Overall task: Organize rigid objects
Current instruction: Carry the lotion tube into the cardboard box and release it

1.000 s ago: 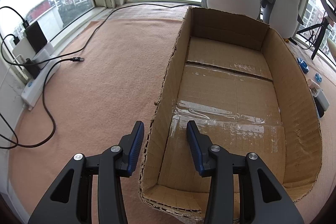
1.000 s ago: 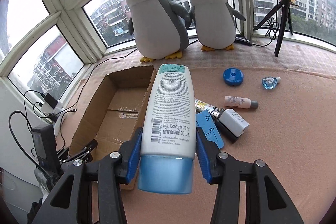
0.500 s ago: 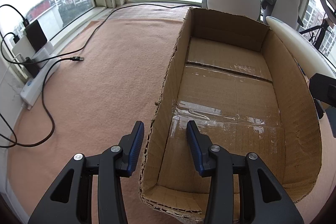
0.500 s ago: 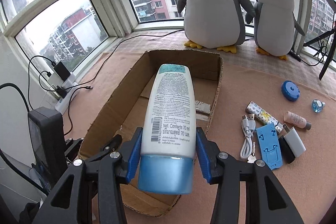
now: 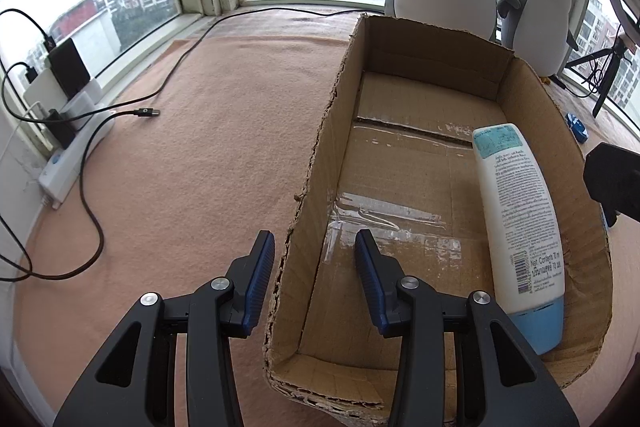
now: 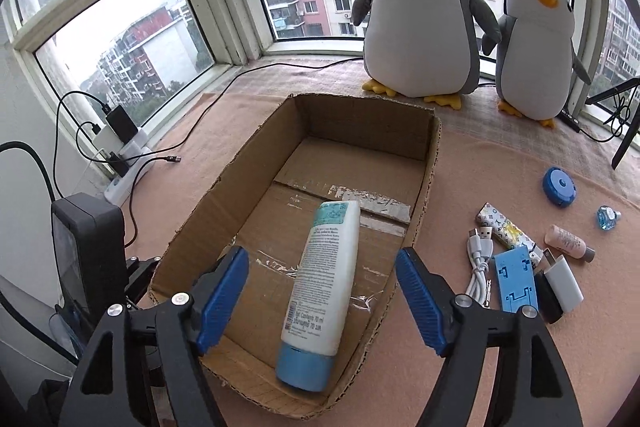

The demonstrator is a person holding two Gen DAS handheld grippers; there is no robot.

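The right gripper point(image 6: 320, 291) is hovering, jaws spread wide, over the lotion tube point(image 6: 320, 287) lying lengthwise along the cardboard box's point(image 6: 430, 163) right wall, while the left gripper point(image 5: 314, 267), jaws apart, is straddling the left wall.

1. I see two plush penguins, a large penguin point(image 6: 420, 23) and a small penguin point(image 6: 534, 55), standing side by side at the window.
2. A white power strip point(image 5: 76, 151) lies along the sill at my left, with chargers plugged in.
3. A loose black cable point(image 5: 150, 112) ends on the pink carpet point(image 5: 192, 163).
4. A black tripod leg point(image 6: 626, 139) stands at the right edge.
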